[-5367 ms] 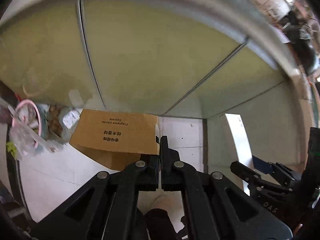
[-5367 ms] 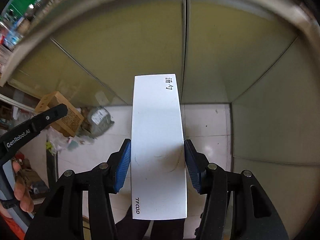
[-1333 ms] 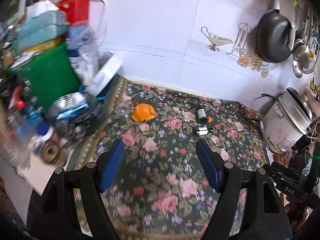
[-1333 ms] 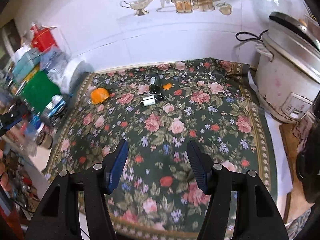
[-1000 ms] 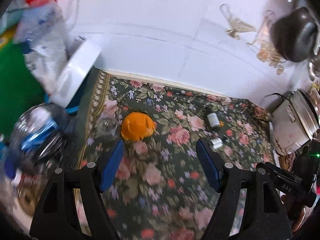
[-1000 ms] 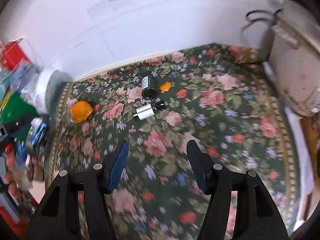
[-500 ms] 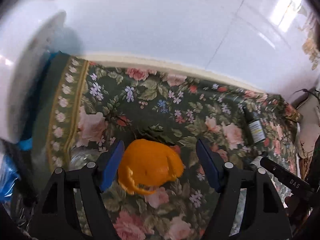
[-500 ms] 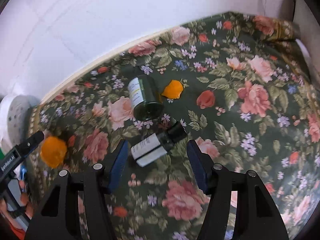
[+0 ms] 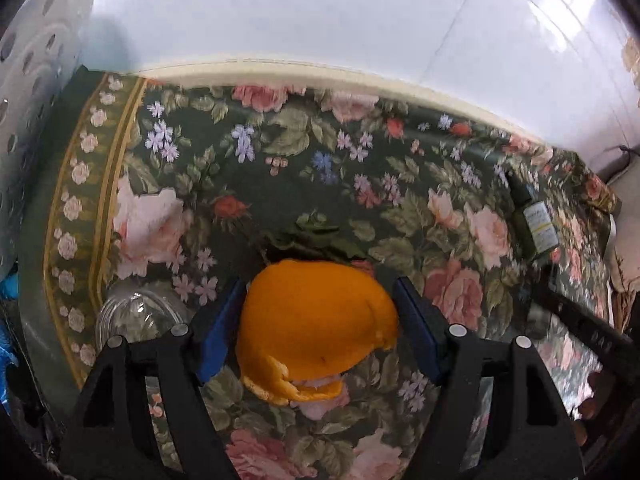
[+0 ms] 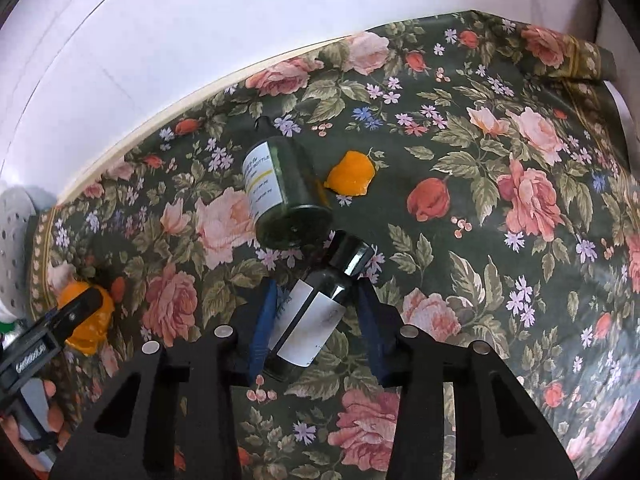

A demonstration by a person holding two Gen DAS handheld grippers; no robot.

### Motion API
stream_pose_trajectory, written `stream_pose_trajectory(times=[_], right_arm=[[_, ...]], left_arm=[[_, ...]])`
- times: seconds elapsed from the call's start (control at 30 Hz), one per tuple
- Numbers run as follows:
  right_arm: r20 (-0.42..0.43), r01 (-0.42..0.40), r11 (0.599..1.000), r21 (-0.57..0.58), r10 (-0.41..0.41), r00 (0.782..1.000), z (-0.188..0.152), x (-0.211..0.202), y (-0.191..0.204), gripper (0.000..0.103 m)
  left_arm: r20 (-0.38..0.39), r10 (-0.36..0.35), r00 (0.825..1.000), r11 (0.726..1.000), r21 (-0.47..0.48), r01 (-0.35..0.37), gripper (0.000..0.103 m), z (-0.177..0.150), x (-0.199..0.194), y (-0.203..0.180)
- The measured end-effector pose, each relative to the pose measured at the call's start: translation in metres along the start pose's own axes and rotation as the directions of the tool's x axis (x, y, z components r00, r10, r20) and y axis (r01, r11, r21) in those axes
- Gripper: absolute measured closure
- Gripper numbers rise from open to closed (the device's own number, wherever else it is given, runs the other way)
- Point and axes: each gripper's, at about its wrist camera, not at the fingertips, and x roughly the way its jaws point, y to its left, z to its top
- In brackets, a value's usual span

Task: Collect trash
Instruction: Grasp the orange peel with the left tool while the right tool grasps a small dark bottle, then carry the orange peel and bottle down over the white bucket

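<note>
Orange peel [image 9: 316, 320] lies on the floral cloth [image 9: 360, 184] of the tabletop, between the spread fingers of my left gripper [image 9: 316, 332], not clamped. My right gripper [image 10: 316, 328] is also open, its fingers on both sides of a dark labelled bottle [image 10: 316, 316] lying flat. A second bottle [image 10: 280, 192] and a small peel piece [image 10: 352, 178] lie just beyond.
</note>
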Motion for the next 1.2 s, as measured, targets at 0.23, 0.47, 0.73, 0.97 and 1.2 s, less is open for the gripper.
stream_pose_trajectory(times=[0.23, 0.47, 0.73, 0.97, 1.2], right_arm=[[-0.010, -0.010, 0.999, -0.051, 0.009, 1.000, -0.018, -0.014, -0.005, 0.076], [0.033, -0.036, 0.994, -0.105, 0.040, 0.999, -0.035, -0.059, -0.021, 0.077], [0.125, -0.090, 0.985, -0.149, 0.109, 0.986, -0.057, -0.128, -0.048, 0.077], [0.184, -0.138, 0.963, -0.230, 0.183, 0.966, -0.089, -0.185, -0.079, 0.077], [0.192, -0.174, 0.929, -0.326, 0.245, 0.950, -0.125, -0.232, -0.099, 0.077]], left_arm=[[0.019, -0.010, 1.000, 1.000, -0.014, 0.010, 0.048, -0.005, -0.010, -0.013], [0.053, -0.012, 0.999, 0.999, 0.043, 0.010, 0.054, -0.028, -0.042, -0.050], [0.168, -0.022, 0.986, 0.998, 0.065, 0.011, 0.062, -0.072, -0.113, -0.088], [0.276, -0.009, 0.961, 1.000, 0.008, 0.007, 0.063, -0.128, -0.181, -0.117], [0.341, 0.018, 0.940, 0.999, -0.048, -0.002, 0.063, -0.197, -0.239, -0.147]])
